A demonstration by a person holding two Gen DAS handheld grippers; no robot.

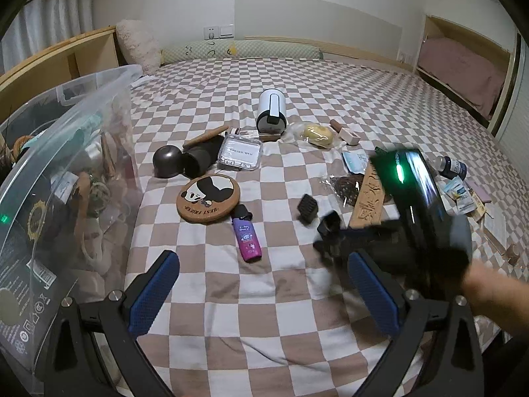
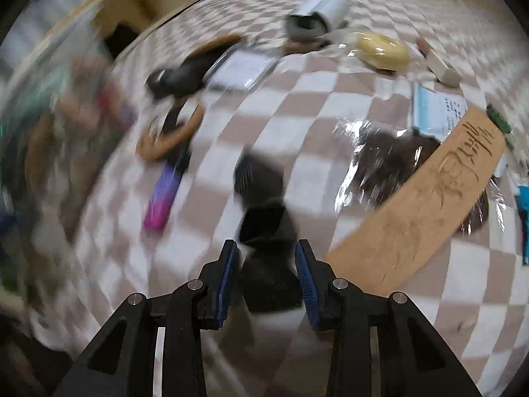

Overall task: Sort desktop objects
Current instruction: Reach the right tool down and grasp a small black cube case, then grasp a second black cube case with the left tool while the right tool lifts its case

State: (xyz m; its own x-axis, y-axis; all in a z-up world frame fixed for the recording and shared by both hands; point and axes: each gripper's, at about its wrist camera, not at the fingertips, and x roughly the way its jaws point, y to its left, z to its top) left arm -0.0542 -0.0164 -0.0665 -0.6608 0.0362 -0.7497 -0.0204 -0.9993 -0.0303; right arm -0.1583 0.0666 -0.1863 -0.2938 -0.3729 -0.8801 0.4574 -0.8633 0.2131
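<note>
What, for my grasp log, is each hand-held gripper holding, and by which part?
Left hand-held gripper: open, nothing held. Right hand-held gripper: pads closed on a blurred black object, gripping its near end by the sides.

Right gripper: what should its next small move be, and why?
Probably a short lift straight up. The right gripper has its pads on either side of the black object, which fills the gap between them, though blur hides how firm the contact is. A small lift would test the grip before carrying it toward the clear bin, which already holds other items.
</note>
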